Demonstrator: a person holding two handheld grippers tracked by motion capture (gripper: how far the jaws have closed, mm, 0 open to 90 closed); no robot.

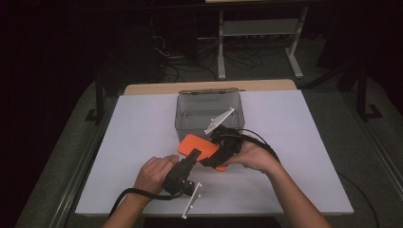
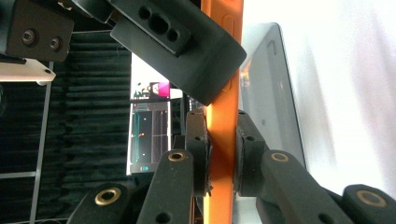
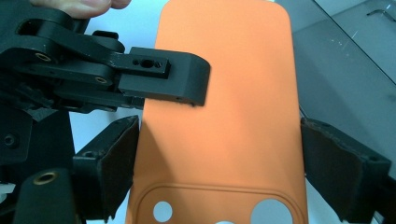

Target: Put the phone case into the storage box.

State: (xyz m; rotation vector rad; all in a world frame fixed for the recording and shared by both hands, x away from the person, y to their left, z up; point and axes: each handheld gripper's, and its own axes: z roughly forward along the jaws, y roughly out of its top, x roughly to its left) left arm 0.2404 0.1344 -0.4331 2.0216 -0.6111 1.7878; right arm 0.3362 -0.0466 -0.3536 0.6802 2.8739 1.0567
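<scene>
The orange phone case (image 1: 199,148) sits above the white table (image 1: 142,137), near its middle, just in front of the clear plastic bin (image 1: 209,114), and both grippers hold it. The left gripper (image 1: 192,156) reaches in from the lower left; in the left gripper view its pads clamp the two faces of the case (image 2: 223,140), which appears there edge-on as a thin vertical orange strip, so the jaws stand at their narrowest with the case pinched between them. The right gripper (image 1: 214,159) approaches from the right, and in the right gripper view its two black pads bracket the long side edges of the case (image 3: 224,107) across its width; the left pad meets the edge, while contact at the right pad is not fully clear (the jaws have just been easing apart slightly, with the case between them). The back face of the case points toward that camera, its raised camera frame and round cut-outs at the bottom of the picture. The left gripper's jaw (image 3: 163,79) overlaps the case's left border there. The near wall of the bin lies close behind the far end of the case, leaving little room in that direction. Open table surface extends to the left, to the right and toward the person's side, where the left hand (image 1: 154,173) and right hand (image 1: 252,156) rest low over the table.
</scene>
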